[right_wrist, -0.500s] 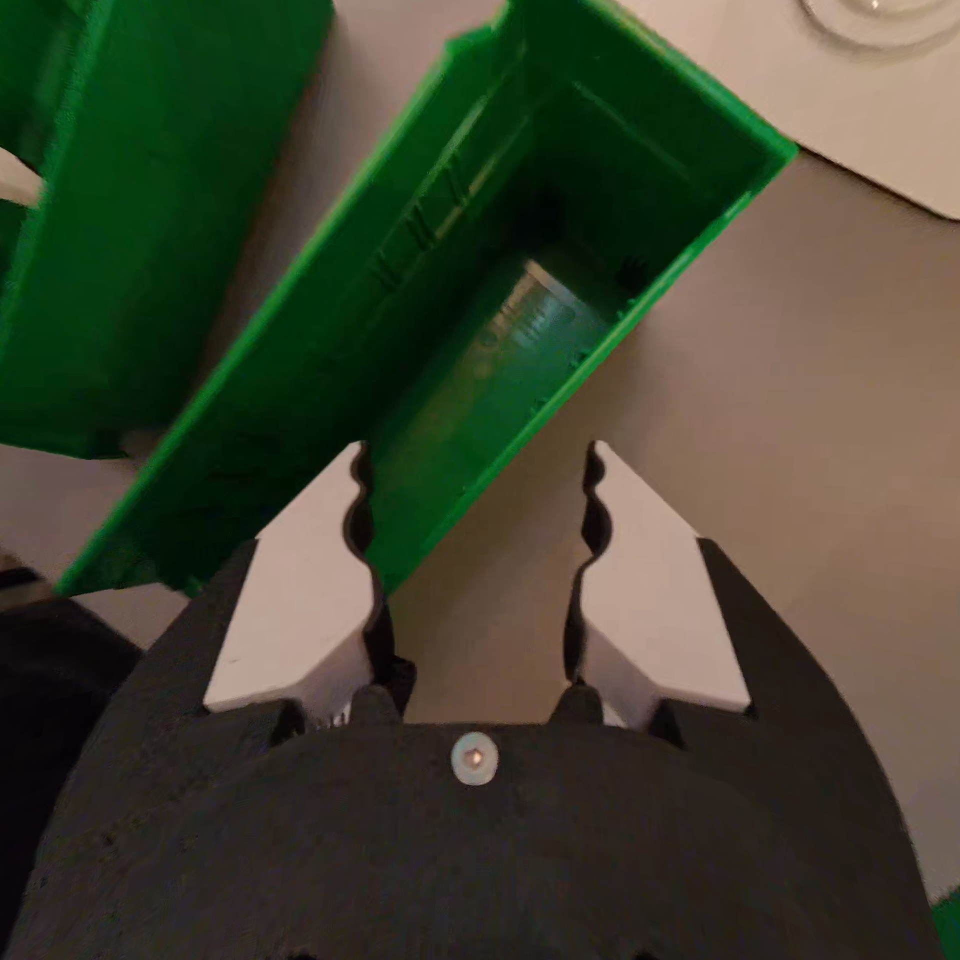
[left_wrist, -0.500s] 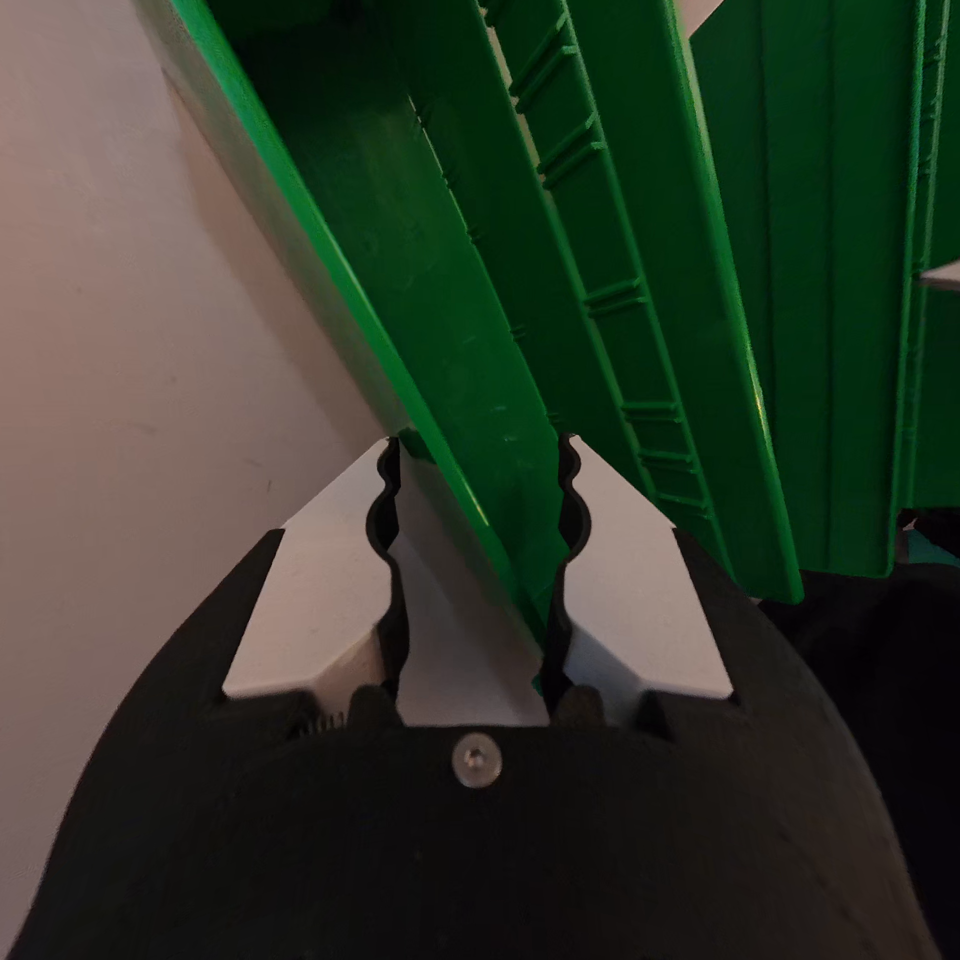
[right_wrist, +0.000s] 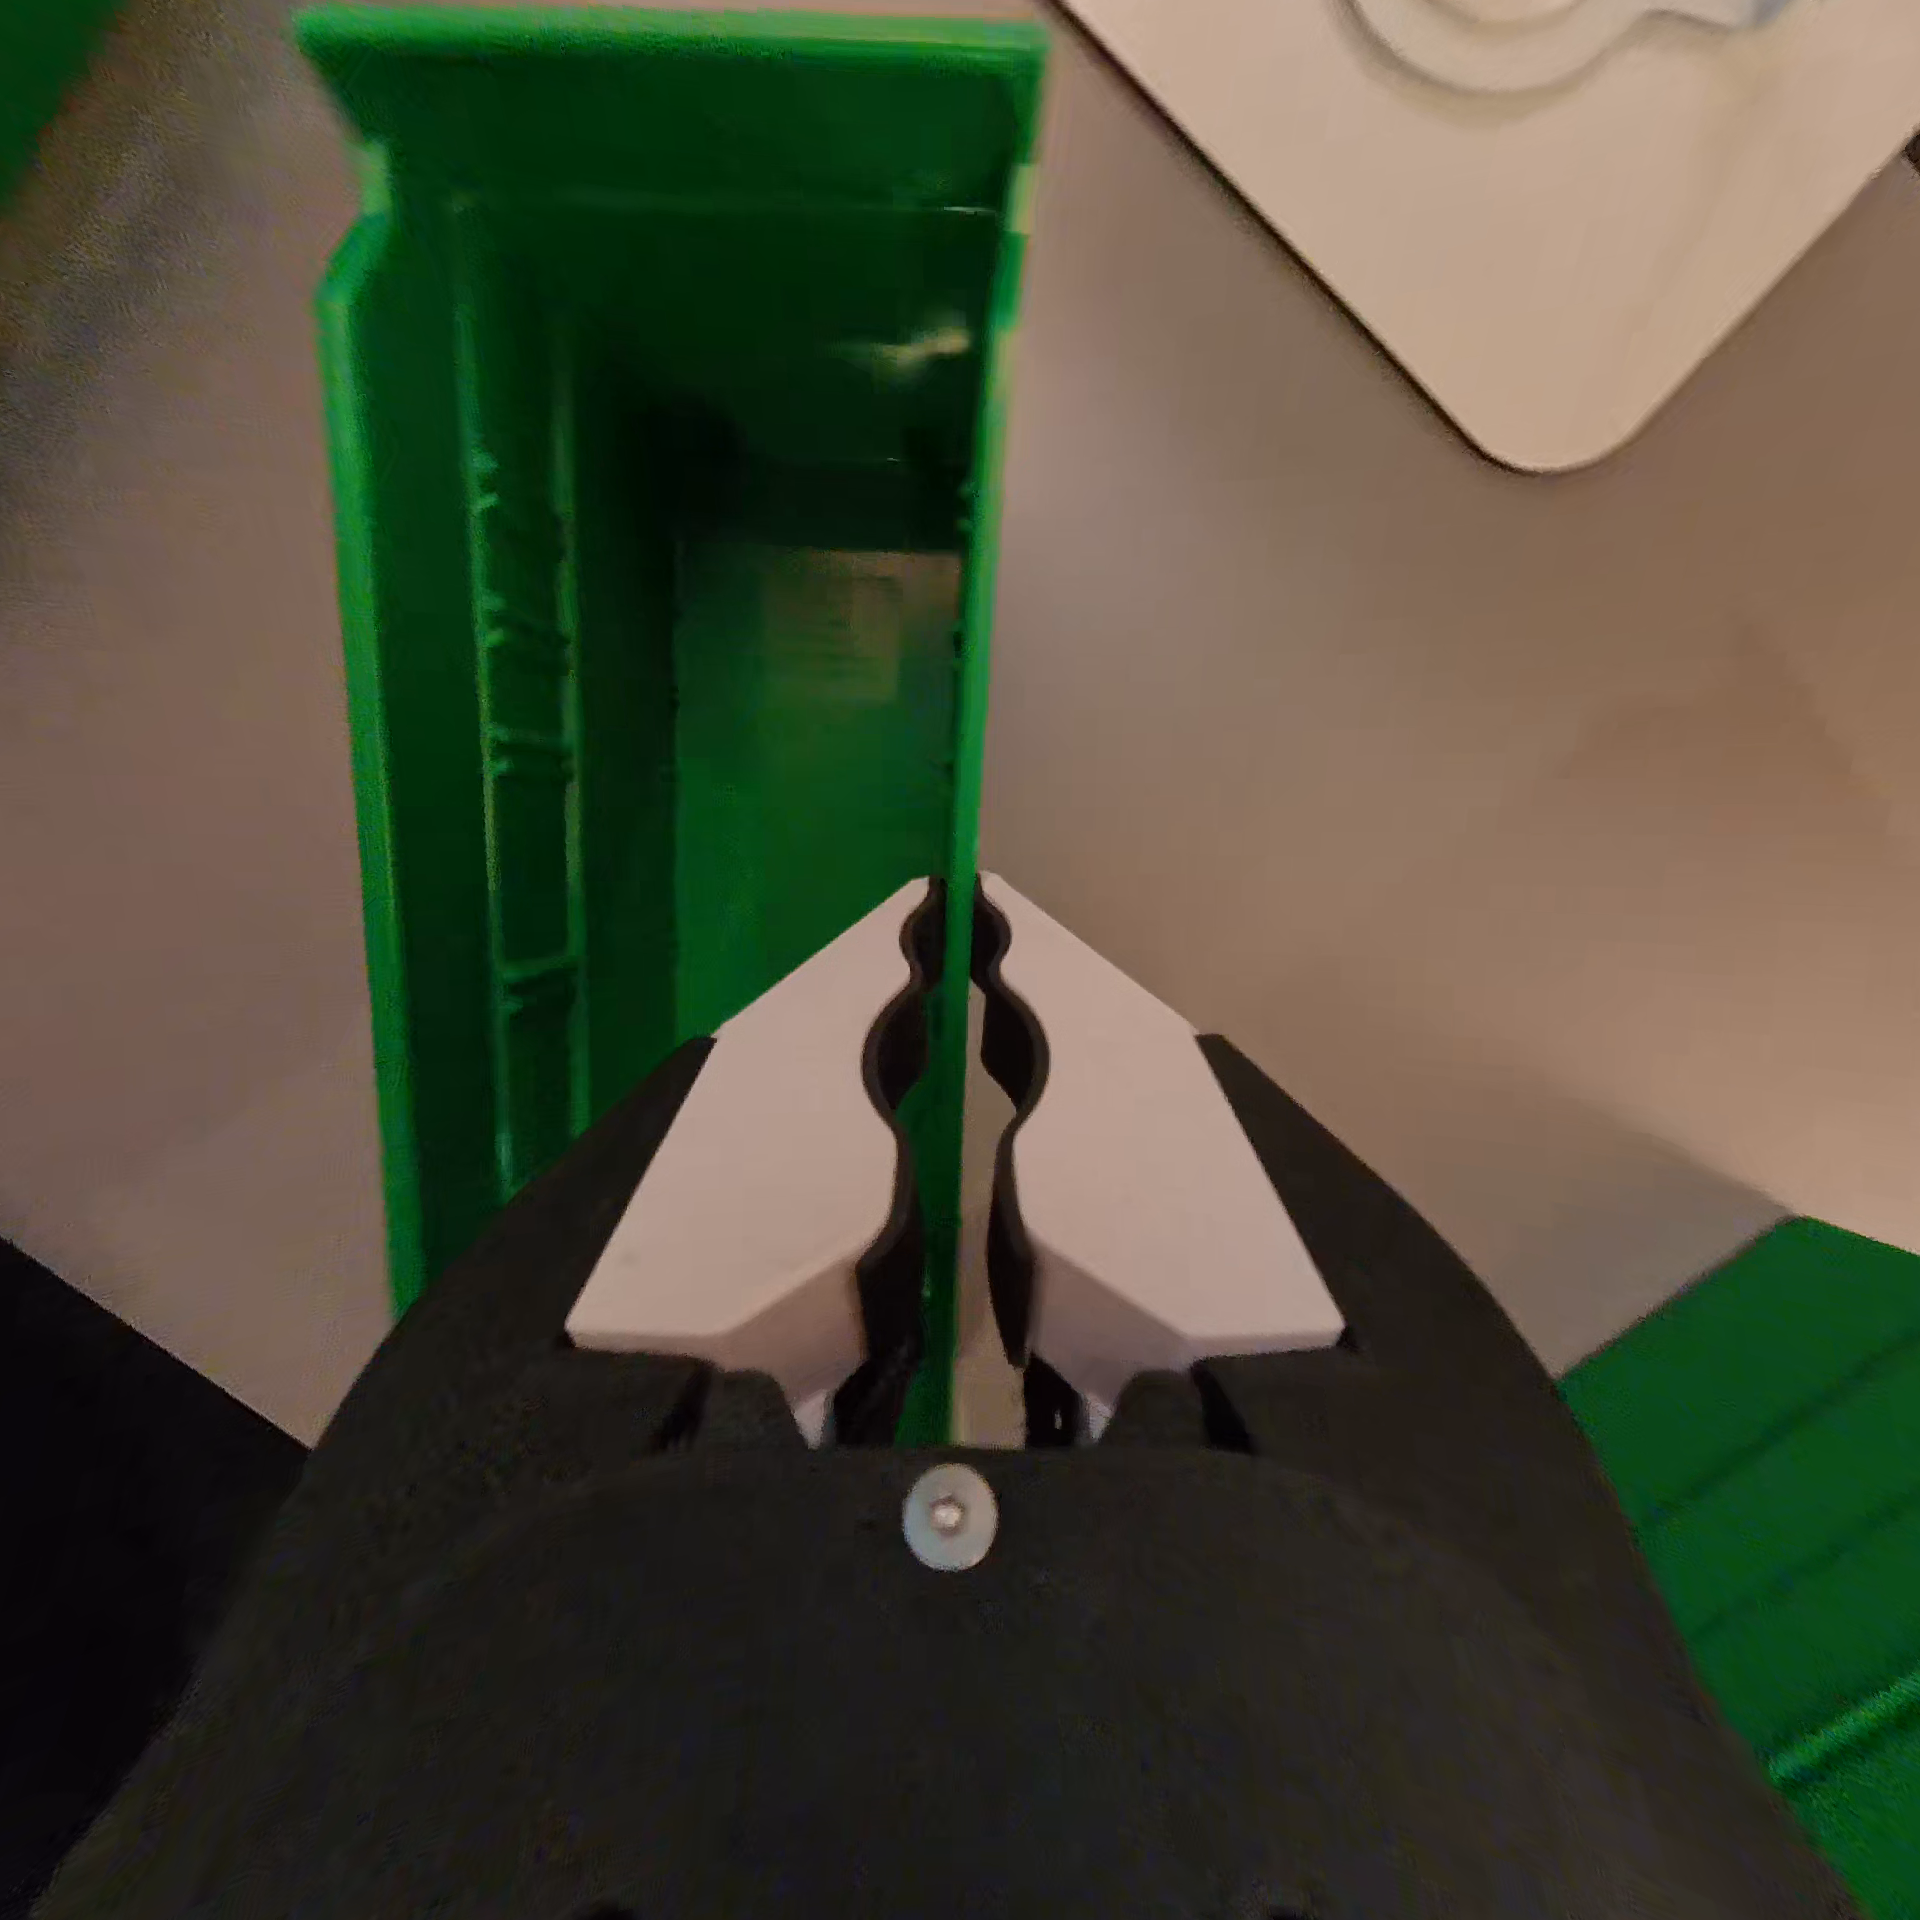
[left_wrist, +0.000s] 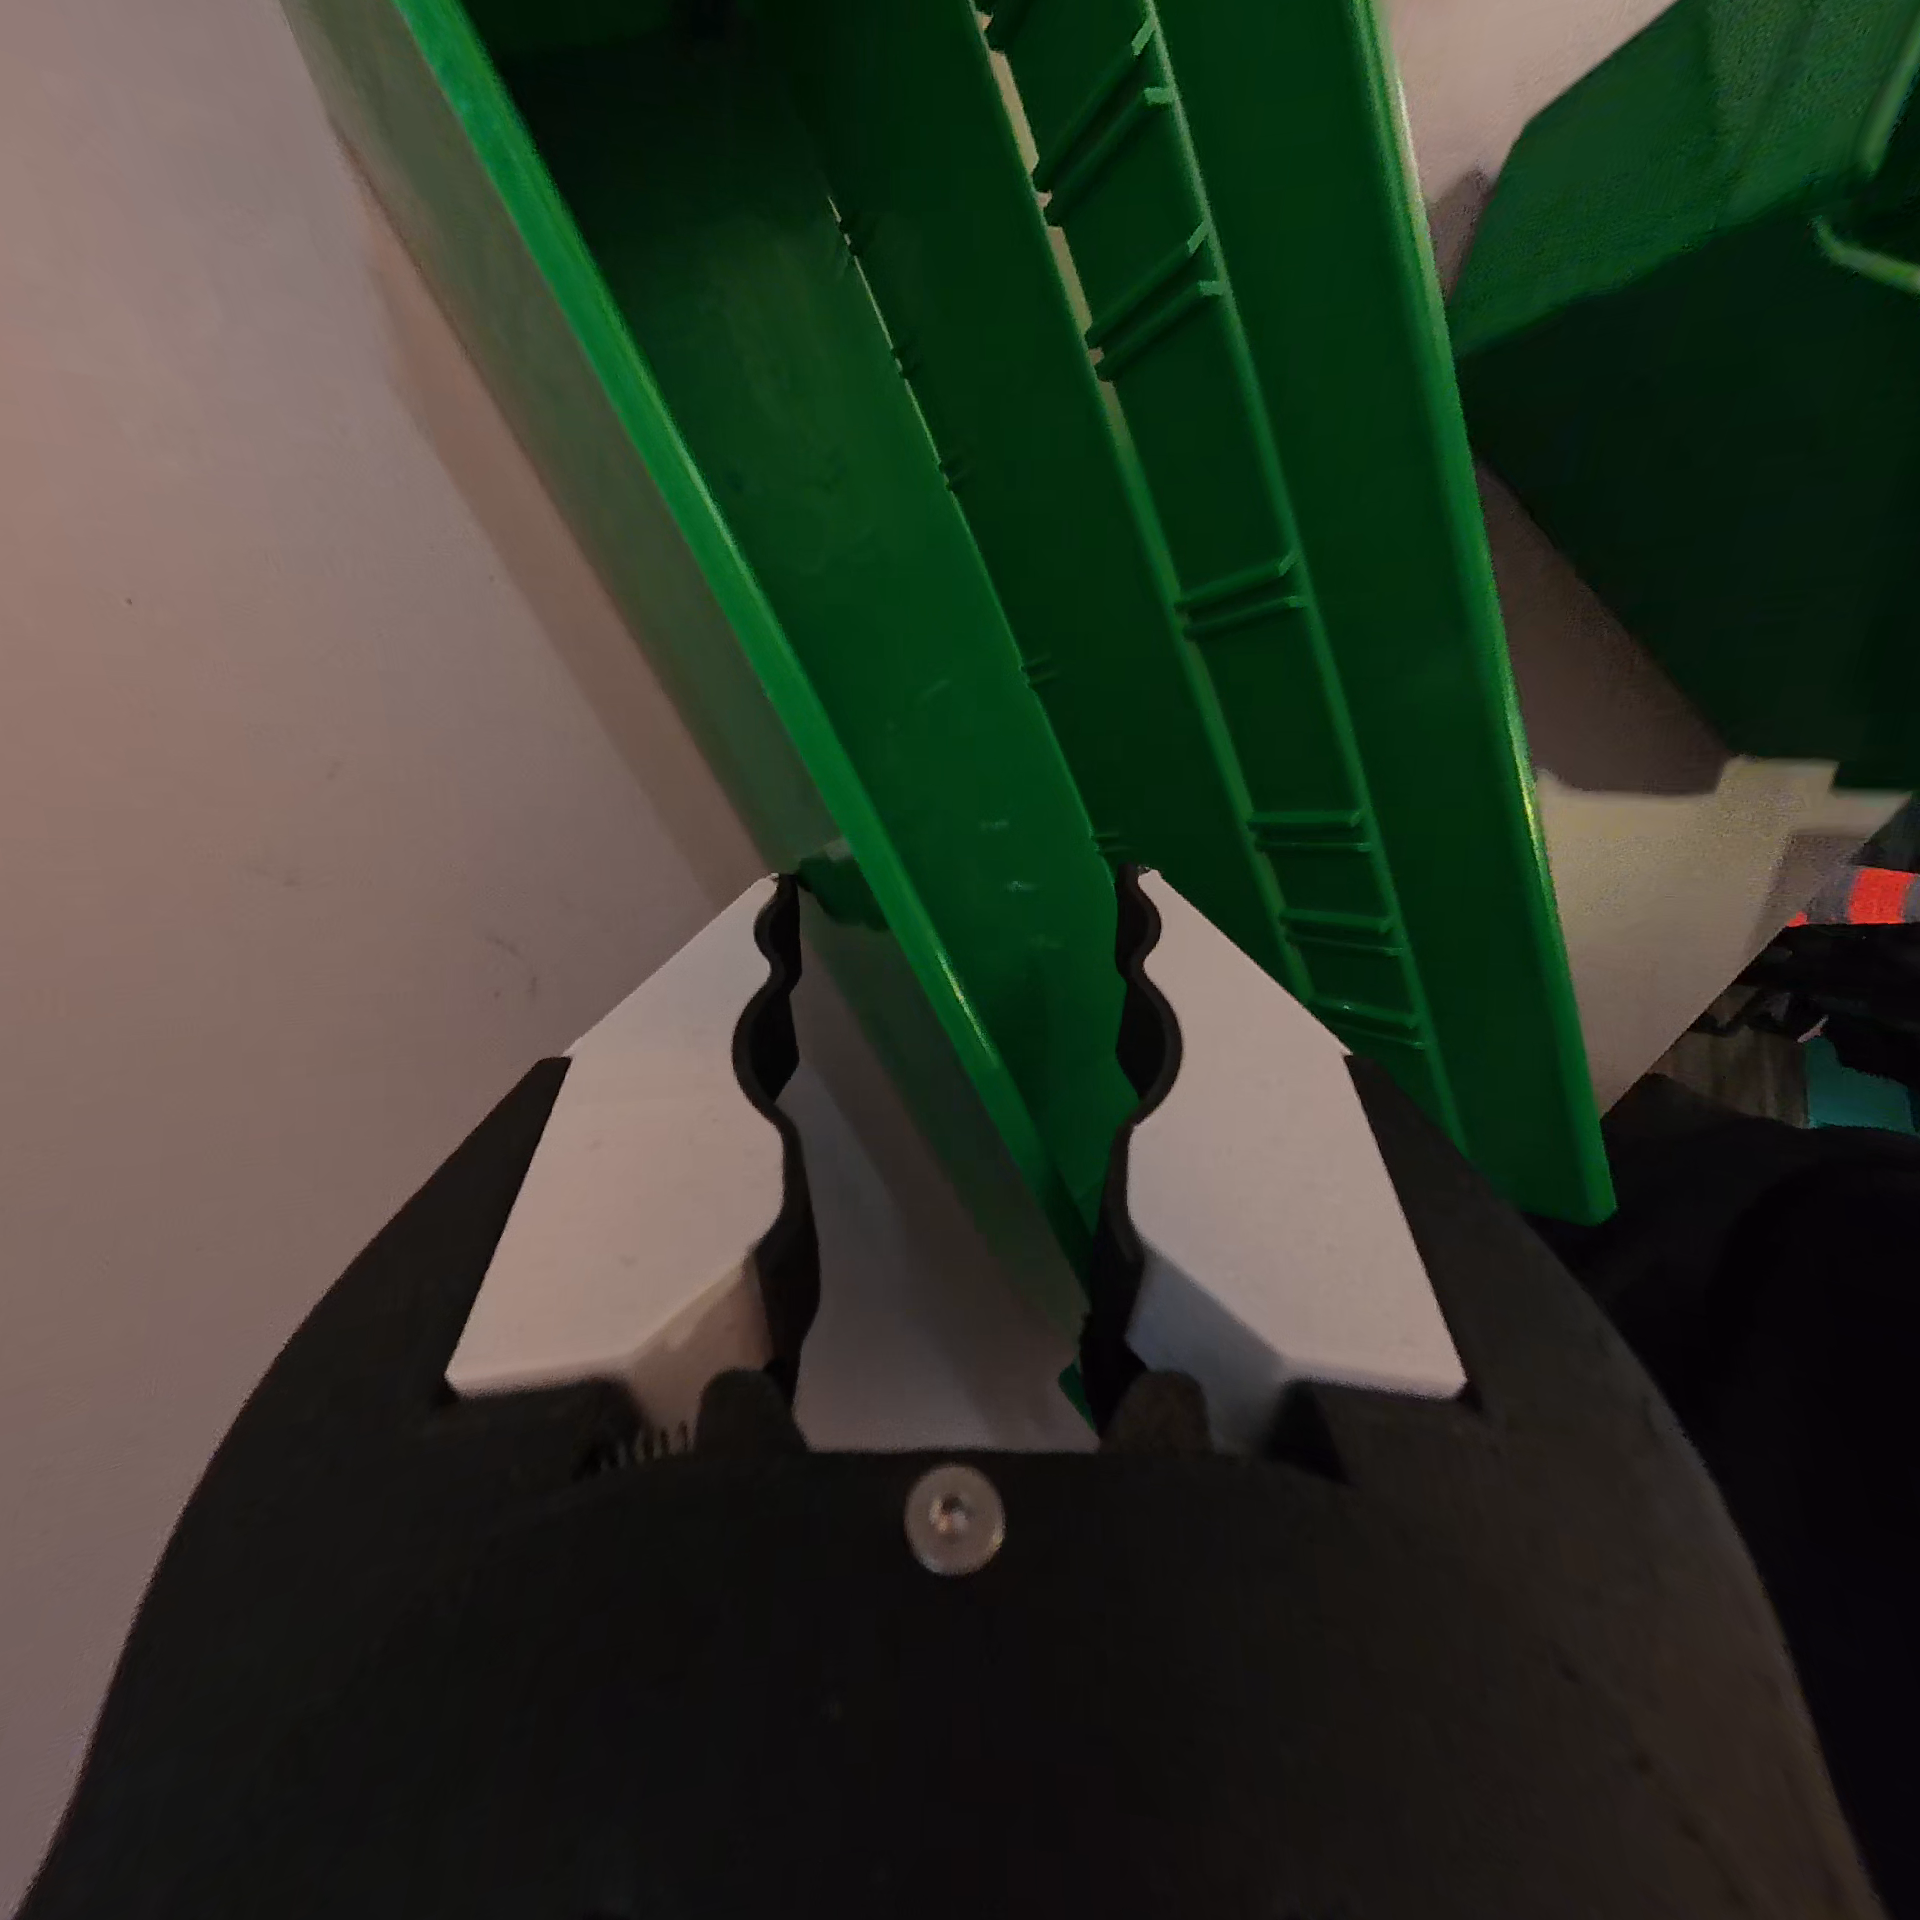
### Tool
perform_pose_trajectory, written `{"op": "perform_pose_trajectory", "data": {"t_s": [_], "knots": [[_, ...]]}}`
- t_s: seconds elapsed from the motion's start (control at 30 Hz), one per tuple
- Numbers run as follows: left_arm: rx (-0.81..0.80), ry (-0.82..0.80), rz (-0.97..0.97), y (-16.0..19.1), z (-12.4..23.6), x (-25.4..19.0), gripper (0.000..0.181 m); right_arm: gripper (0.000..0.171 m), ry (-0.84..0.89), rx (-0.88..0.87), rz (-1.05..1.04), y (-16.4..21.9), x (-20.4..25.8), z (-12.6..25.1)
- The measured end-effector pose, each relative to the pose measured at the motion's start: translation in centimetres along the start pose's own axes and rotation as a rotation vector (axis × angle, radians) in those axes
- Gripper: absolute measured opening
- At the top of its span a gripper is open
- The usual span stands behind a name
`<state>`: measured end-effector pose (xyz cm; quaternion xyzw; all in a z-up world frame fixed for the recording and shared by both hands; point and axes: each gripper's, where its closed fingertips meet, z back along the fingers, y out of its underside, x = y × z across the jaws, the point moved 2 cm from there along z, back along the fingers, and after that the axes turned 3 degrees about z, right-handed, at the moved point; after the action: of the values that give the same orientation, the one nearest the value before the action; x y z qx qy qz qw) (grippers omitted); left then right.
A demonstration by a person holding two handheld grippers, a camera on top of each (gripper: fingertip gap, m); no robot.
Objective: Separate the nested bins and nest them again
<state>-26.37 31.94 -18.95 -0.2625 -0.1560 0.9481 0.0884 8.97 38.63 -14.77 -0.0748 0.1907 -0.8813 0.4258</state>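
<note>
Left wrist view: left gripper (left_wrist: 956,1049) clamped a green bin (left_wrist: 935,582) by its side wall, above the beige table (left_wrist: 260,727). Right wrist view: right gripper (right_wrist: 958,1091) pinched second green bin (right_wrist: 665,644) by its right wall.

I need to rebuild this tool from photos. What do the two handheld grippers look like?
The left gripper and right gripper look alike: a rough matte black body, rounded and wide, two pale grey wedge-shaped fingers lined with wavy black pads, and a silver hex screw centred on the body. No cables or sleeves show.
</note>
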Motion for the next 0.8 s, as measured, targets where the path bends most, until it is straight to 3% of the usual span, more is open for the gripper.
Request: {"op": "perform_pose_trajectory", "data": {"t_s": [0.13, 0.27, 0.37, 0.5, 0.63, 0.7, 0.8], "knots": [[0.003, 0.001, -0.001, -0.1, -0.1, -0.1, 0.059, 0.004, -0.010, 0.042, 0.042, 1.8, -2.6, 0.4], [0.006, -0.002, -0.003, 0.0, -0.1, -0.1, 0.059, 0.078, -0.035, -0.007, 0.100, 1.5, -2.7, 2.1], [0.006, 0.000, 0.003, 0.1, -0.1, -0.1, 0.059, 0.112, -0.086, -0.033, 0.163, 1.4, -1.1, 4.0], [0.010, 0.002, 0.008, 0.1, -0.2, -0.1, 0.060, 0.149, -0.101, 0.094, 0.264, 3.2, 1.5, 3.4], [0.020, -0.001, 0.003, 0.0, -0.2, -0.1, 0.059, 0.142, -0.006, 0.187, 0.340, 4.6, 1.7, 0.8], [0.022, -0.003, 0.004, 0.0, -0.3, -0.1, 0.059, 0.113, 0.052, 0.168, 0.313, 4.0, 0.9, 0.8], [0.029, -0.003, 0.000, 0.0, -0.3, -0.1, 0.059, 0.100, 0.038, 0.133, 0.246, 3.6, 0.5, 1.0]]}}
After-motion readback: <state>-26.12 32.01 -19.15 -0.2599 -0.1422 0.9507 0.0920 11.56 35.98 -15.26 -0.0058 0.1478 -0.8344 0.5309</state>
